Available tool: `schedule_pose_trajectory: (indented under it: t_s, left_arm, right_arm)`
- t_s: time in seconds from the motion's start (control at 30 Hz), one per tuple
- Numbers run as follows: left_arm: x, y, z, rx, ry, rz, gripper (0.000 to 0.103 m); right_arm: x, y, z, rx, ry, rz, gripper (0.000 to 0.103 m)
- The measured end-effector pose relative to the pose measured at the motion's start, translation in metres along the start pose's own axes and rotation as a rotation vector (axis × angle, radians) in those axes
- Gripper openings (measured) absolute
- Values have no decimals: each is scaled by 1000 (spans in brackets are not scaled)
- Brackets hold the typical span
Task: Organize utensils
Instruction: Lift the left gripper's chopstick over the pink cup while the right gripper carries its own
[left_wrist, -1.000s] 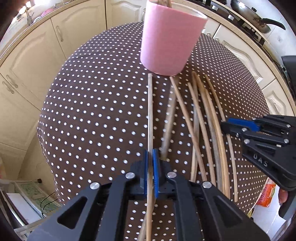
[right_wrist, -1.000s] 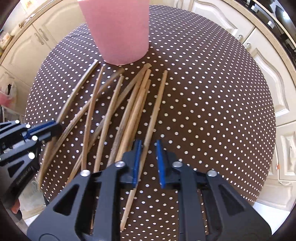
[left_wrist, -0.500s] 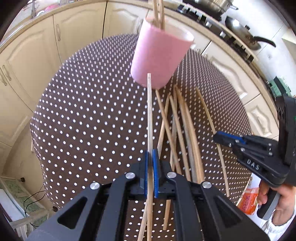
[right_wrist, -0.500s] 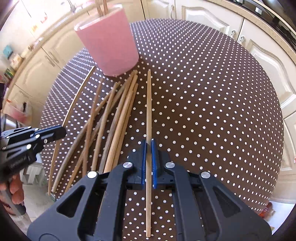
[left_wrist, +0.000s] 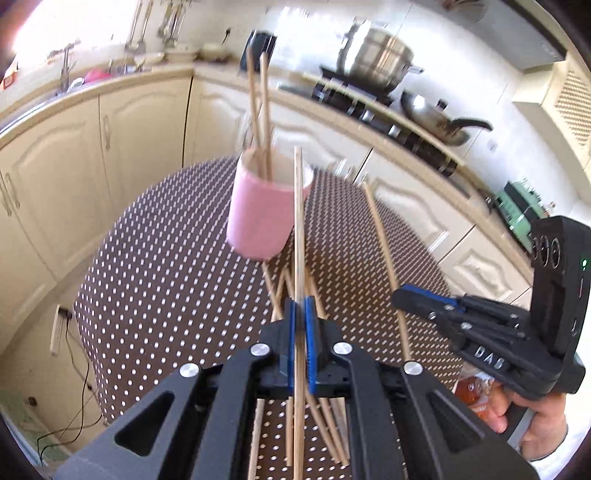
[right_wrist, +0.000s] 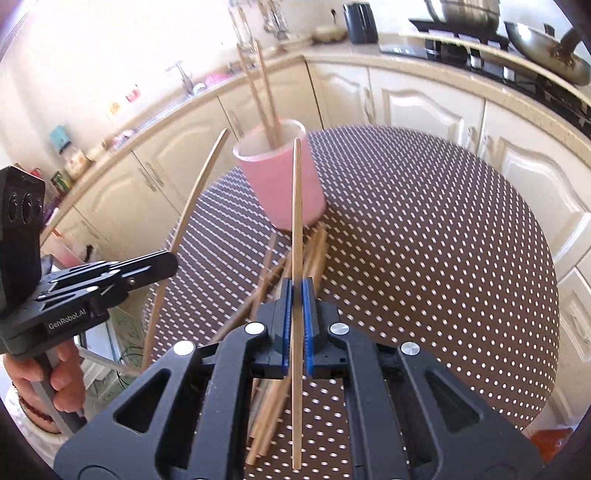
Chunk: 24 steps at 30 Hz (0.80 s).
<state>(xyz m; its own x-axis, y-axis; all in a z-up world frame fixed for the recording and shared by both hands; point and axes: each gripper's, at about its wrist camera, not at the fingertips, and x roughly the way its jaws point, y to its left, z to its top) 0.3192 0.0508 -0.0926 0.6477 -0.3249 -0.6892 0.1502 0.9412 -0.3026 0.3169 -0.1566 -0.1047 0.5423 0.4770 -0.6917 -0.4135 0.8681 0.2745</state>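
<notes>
- The left gripper (left_wrist: 302, 314) has its fingers clamped on one chopstick (left_wrist: 298, 221), lifted above the table (left_wrist: 166, 266); its long axis runs forward along the fingers, the tip toward the pink cup (left_wrist: 264, 214).
- The right gripper (right_wrist: 296, 295) is also closed on a chopstick (right_wrist: 296, 206), pointing the same way.
- Two chopsticks (left_wrist: 258, 110) stand tilted inside the cup.
- The loose chopsticks (right_wrist: 314, 251) lie on the table in front of the cup, near the middle.
</notes>
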Motion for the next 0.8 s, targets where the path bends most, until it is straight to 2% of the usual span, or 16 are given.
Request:
schedule_pose_trajectory:
  t_s: [0.2, 0.43, 0.8]
  left_arm:
    - [-24, -17, 7, 49, -141, -22, 5]
    - [-34, -19, 20, 46, -303, -50, 5]
    - [-27, -22, 55, 84, -474, -62, 5]
  right_arm:
    - [-14, 24, 12, -20, -98, 58, 6]
    - [-20, 37, 25, -30, -210, 96, 6]
    - [-11, 34, 61, -57, -367, 110, 6]
